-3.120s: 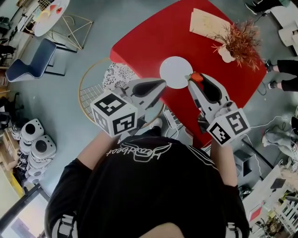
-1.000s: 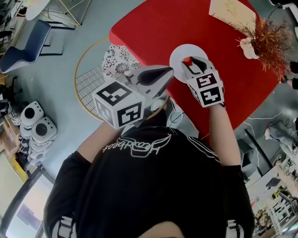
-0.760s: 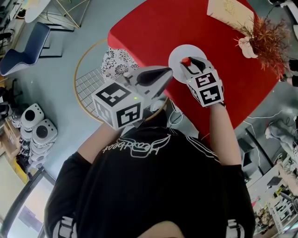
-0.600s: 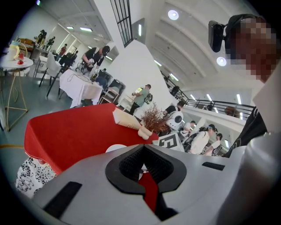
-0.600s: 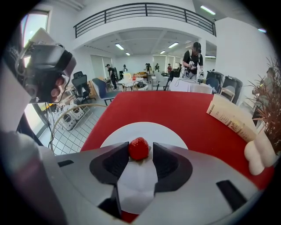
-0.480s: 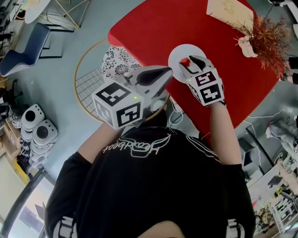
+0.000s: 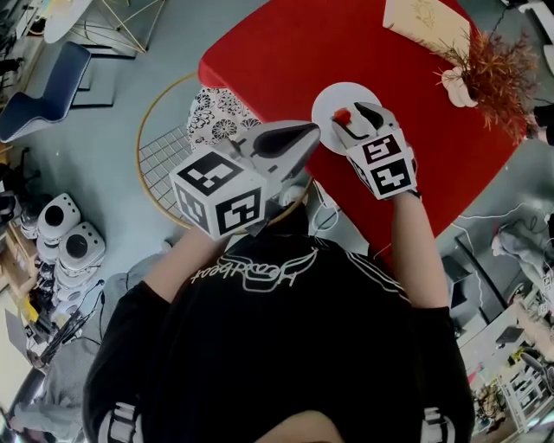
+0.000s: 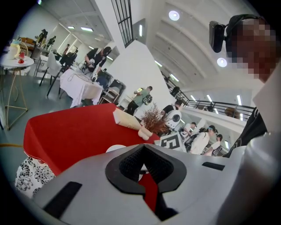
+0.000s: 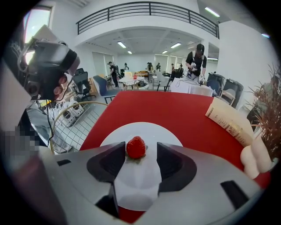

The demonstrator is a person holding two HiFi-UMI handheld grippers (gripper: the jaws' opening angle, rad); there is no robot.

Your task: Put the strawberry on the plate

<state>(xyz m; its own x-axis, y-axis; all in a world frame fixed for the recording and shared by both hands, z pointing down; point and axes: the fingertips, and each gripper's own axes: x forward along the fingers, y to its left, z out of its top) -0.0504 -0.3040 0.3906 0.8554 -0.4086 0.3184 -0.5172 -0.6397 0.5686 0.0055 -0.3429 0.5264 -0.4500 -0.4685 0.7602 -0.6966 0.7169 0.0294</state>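
Note:
A red strawberry [image 7: 343, 115] [image 9: 136, 147] rests on the white round plate [image 7: 327, 102] [image 9: 151, 131] near the front edge of the red table [image 7: 277, 52]. My right gripper [image 7: 353, 118] [image 9: 141, 149] hovers over the plate with the berry between its jaws. Those jaws are opening: there is a clear gap on the berry's right side, and the berry lies close against the left jaw. My left gripper [image 7: 313, 131] [image 8: 143, 146] hangs off the table's near-left edge, tips together and empty. In the left gripper view the plate is mostly hidden behind its jaws.
A cream booklet [image 7: 420, 19] [image 9: 228, 121] and a dried reddish plant in a pale vase [image 7: 485, 65] [image 9: 259, 149] stand at the table's far right. A gold wire-frame stool with a patterned cushion [image 7: 215, 130] stands left of the table. People move about in the hall behind.
The right gripper's jaws have spread apart and let go of the strawberry, which now lies on the plate. The left gripper has stayed put.

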